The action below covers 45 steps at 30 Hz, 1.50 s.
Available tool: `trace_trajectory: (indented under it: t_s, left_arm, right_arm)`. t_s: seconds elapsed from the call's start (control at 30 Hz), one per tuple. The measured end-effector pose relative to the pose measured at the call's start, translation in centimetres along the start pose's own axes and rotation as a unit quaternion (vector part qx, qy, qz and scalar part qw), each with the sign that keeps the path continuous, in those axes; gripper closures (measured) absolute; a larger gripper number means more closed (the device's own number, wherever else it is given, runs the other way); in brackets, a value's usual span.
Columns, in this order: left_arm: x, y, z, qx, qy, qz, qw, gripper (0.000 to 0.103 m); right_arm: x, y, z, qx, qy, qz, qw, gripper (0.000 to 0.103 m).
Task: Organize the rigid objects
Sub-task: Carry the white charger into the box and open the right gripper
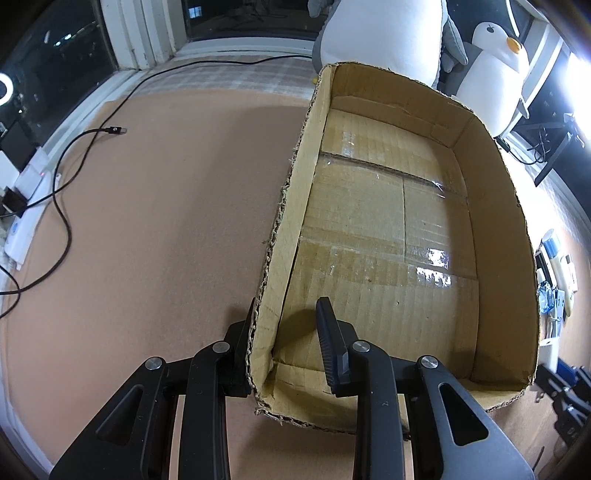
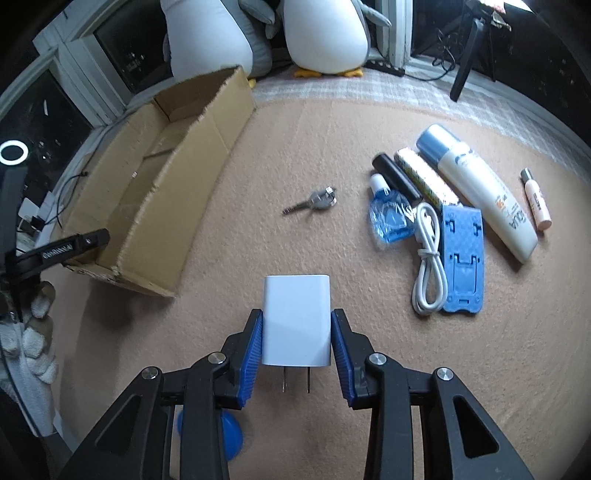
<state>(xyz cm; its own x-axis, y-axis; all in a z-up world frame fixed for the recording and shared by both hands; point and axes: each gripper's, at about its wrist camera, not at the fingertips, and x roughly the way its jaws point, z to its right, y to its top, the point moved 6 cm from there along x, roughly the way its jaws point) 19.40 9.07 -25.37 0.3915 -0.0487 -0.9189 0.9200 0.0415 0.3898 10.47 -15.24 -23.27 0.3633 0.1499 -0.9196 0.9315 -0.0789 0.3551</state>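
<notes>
An empty open cardboard box point(image 1: 402, 229) lies on the tan mat; it also shows in the right wrist view point(image 2: 155, 192) at the left. My left gripper point(image 1: 284, 336) is open, its fingers straddling the box's near left wall, one outside and one inside. My right gripper point(image 2: 297, 332) is shut on a white wall charger point(image 2: 295, 317), prongs pointing toward the camera, above the mat. On the mat to the right lie a key point(image 2: 312, 203), a white cable point(image 2: 428, 258), a blue phone stand point(image 2: 461, 254), a white bottle point(image 2: 480, 192) and a small pink tube point(image 2: 535, 201).
Two plush penguins point(image 2: 325, 33) stand behind the box by the window. A black cable point(image 1: 74, 155) runs across the mat at the left. A blue dropper bottle point(image 2: 388, 214), a black tube point(image 2: 397, 177) and a patterned tube point(image 2: 424, 177) lie in the pile.
</notes>
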Motion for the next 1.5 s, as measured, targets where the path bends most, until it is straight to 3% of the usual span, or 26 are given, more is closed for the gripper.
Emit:
trace_trajectory:
  t_s: [0.5, 1.0, 1.37, 1.5]
  left_arm:
    - [0.0, 0.0, 0.0, -0.001, 0.002, 0.001, 1.0000, 0.077]
    - [-0.1, -0.1, -0.1, -0.001, 0.001, 0.002, 1.0000, 0.077]
    - [-0.1, -0.1, -0.1, -0.001, 0.001, 0.002, 1.0000, 0.077]
    - [-0.1, -0.1, -0.3, -0.001, 0.002, 0.002, 1.0000, 0.077]
  right_arm:
    - [-3.1, 6.1, -7.7, -0.066, 0.060, 0.073, 0.993, 0.070]
    - [-0.5, 7.8, -13.0, -0.112, 0.073, 0.055, 0.990, 0.071]
    - [0.5, 7.8, -14.2, -0.130, 0.066, 0.047, 0.988, 0.070]
    - [0.1, 8.0, -14.1, -0.131, 0.066, 0.051, 0.988, 0.065]
